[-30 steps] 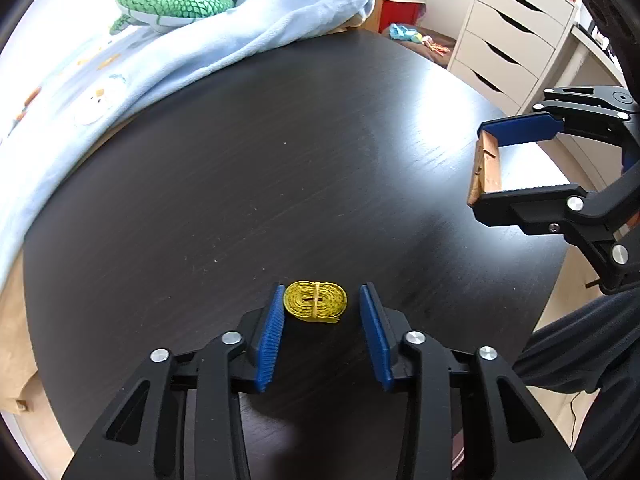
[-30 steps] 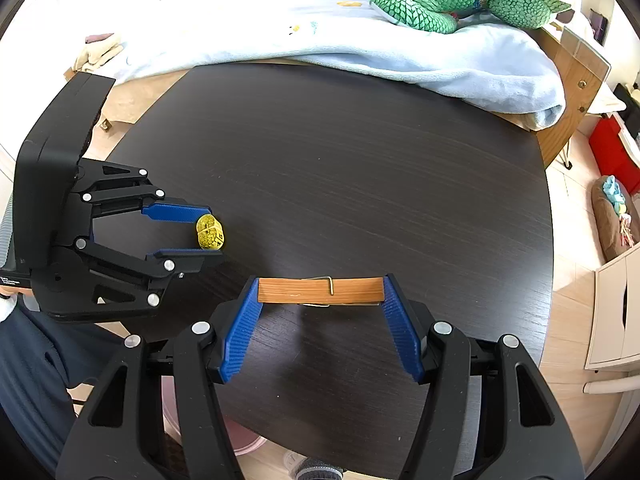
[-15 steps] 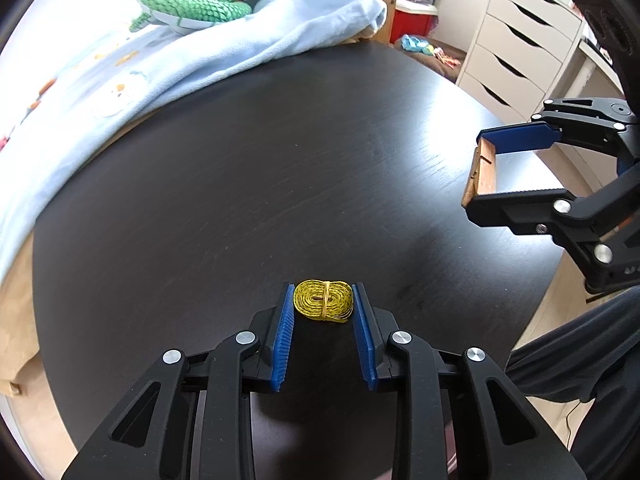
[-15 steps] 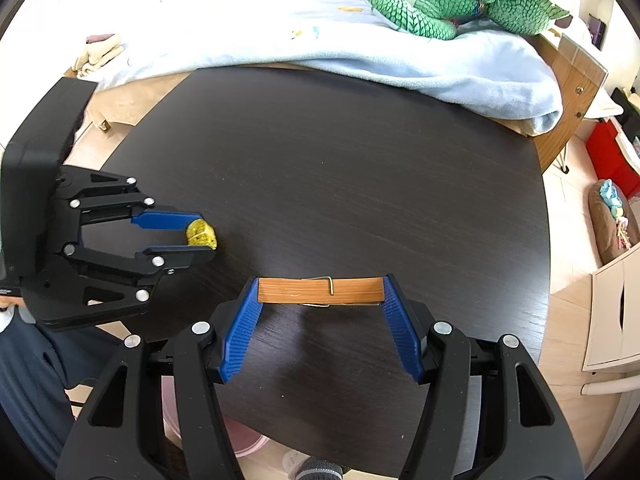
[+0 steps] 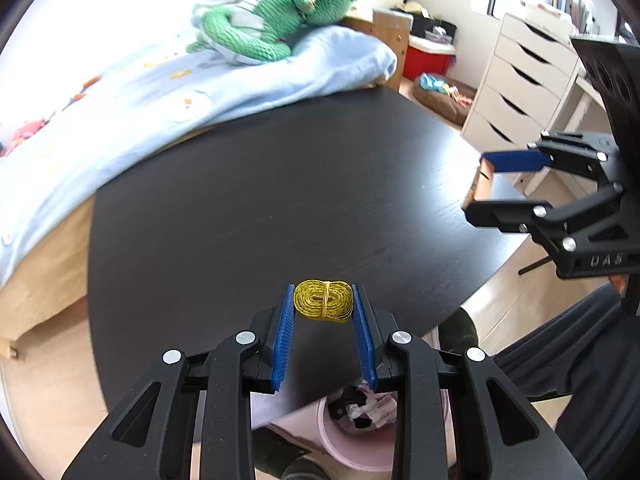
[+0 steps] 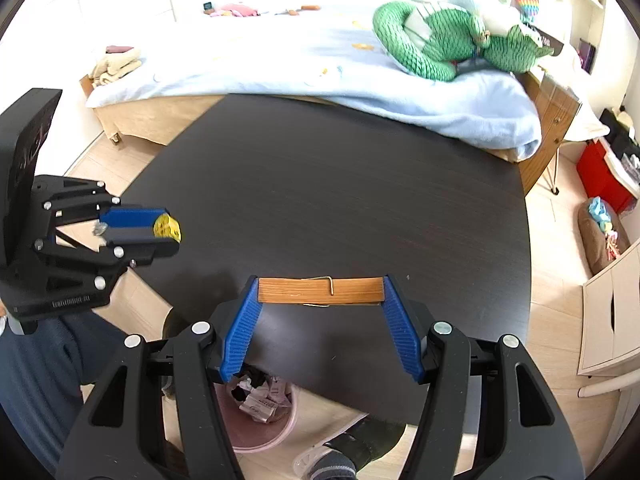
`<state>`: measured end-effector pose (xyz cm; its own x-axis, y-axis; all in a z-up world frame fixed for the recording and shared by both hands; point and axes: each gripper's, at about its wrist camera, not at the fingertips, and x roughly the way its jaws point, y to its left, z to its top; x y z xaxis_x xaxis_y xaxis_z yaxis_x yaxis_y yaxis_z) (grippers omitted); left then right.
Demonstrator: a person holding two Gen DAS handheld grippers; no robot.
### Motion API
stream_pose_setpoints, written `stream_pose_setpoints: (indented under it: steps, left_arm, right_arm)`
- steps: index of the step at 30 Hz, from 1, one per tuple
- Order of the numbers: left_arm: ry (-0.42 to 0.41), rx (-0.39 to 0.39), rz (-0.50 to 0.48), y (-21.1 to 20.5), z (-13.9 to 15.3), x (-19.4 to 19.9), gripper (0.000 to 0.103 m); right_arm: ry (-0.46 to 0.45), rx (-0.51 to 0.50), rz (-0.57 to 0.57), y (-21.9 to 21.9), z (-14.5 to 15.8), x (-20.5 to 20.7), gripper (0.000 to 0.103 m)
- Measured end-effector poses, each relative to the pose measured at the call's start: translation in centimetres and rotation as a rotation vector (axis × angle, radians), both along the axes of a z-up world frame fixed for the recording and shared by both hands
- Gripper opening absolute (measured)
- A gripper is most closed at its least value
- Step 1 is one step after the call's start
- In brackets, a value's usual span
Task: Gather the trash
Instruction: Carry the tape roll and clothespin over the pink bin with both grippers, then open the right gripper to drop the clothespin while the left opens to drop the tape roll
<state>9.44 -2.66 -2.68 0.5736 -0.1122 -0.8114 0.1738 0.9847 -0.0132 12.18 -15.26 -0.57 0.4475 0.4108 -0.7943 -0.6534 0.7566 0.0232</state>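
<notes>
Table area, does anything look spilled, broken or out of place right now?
Nothing stands out. The left tool grips a yellow coil, the right tool a wooden clip, and the table looks undamaged.

A dark round table [image 5: 248,200] stands beside the blanket-covered bed [image 5: 120,120].

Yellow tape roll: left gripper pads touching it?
Touching. The left wrist view shows both blue pads of the left gripper pressed against the yellow tape roll, held above the table.
</notes>
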Motion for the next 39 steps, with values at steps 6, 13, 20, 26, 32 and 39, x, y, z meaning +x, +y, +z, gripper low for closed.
stream_pose_setpoints:
  steps: [6,13,20,26,32,39]
  left_arm:
    - [-0.048,-0.018,0.038,0.5,2.1,-3.1,0.029]
    - [-0.091,-0.030,0.046,0.1,2.9,-6.8,0.029]
    - [-0.106,-0.055,0.051,-0.4,2.3,-10.0,0.029]
    - [-0.104,-0.093,0.067,-0.1,1.7,-12.2,0.029]
    - [-0.110,-0.118,0.074,0.4,1.5,-13.5,0.028]
    - [-0.115,-0.127,0.074,0.6,1.5,-13.7,0.029]
  right_arm:
    - [-0.045,0.025,0.037,0.0,2.4,-4.6,0.061]
    - [-0.081,0.045,0.060,-0.5,4.0,-9.0,0.061]
    - [-0.055,0.048,0.079,-0.4,3.0,-12.0,0.061]
    - [-0.016,0.037,0.093,0.0,0.7,-13.5,0.061]
    - [0.014,0.027,0.103,0.3,-0.4,-13.8,0.061]
    - [0.014,0.041,0.120,1.1,-0.1,-13.9,0.063]
